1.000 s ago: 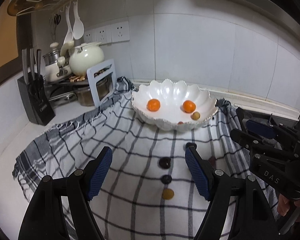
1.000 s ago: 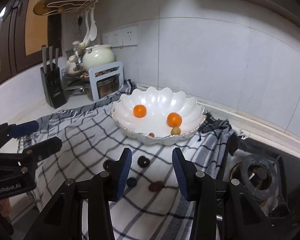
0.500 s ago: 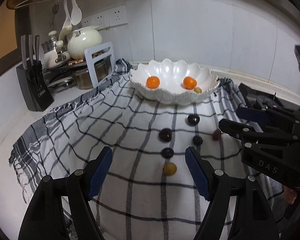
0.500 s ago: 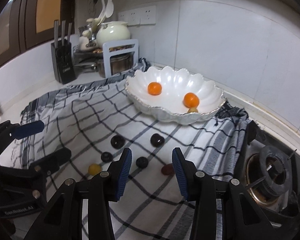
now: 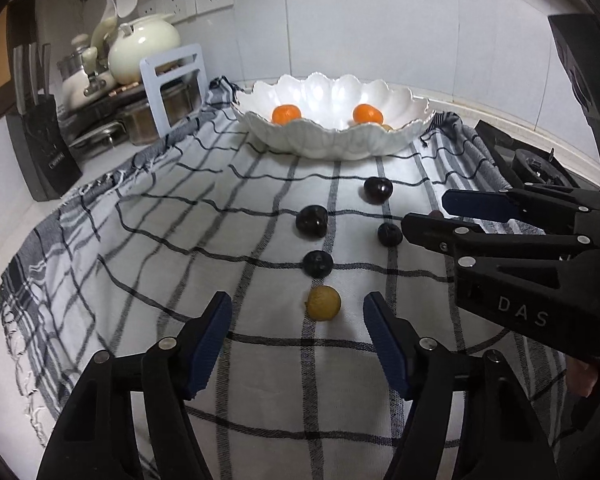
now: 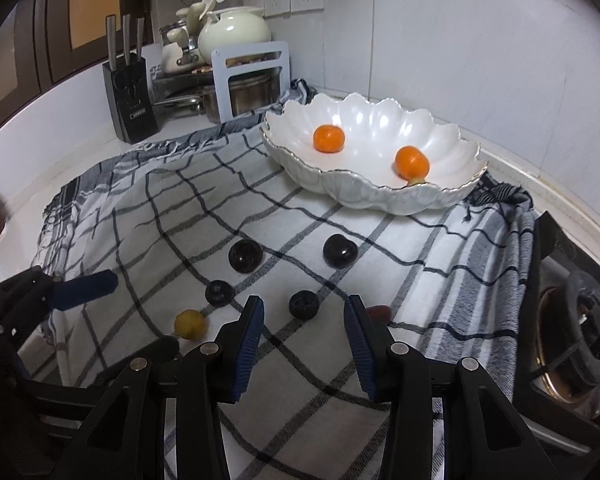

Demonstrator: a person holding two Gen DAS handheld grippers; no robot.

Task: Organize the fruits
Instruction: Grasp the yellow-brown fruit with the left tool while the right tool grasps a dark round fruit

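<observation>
A white scalloped bowl (image 5: 332,142) (image 6: 380,196) holds two oranges (image 5: 286,114) (image 6: 329,139) and a small yellow fruit. On the checked cloth (image 5: 160,240) lie several dark fruits (image 5: 311,221) (image 6: 245,255), a yellow fruit (image 5: 323,303) (image 6: 189,324) and a reddish one (image 6: 380,312). My left gripper (image 5: 298,332) is open and empty, just in front of the yellow fruit. My right gripper (image 6: 304,332) is open and empty, low over the cloth, with a dark fruit (image 6: 303,304) just ahead between its fingers.
A knife block (image 6: 130,92), a cream teapot (image 6: 234,32) and a pot rack (image 6: 252,76) stand at the back left. A gas stove burner (image 6: 580,328) lies to the right of the cloth. The tiled wall is right behind the bowl.
Both grippers have lowered toward the cloth and come closer to the loose fruits. Both stay open.
</observation>
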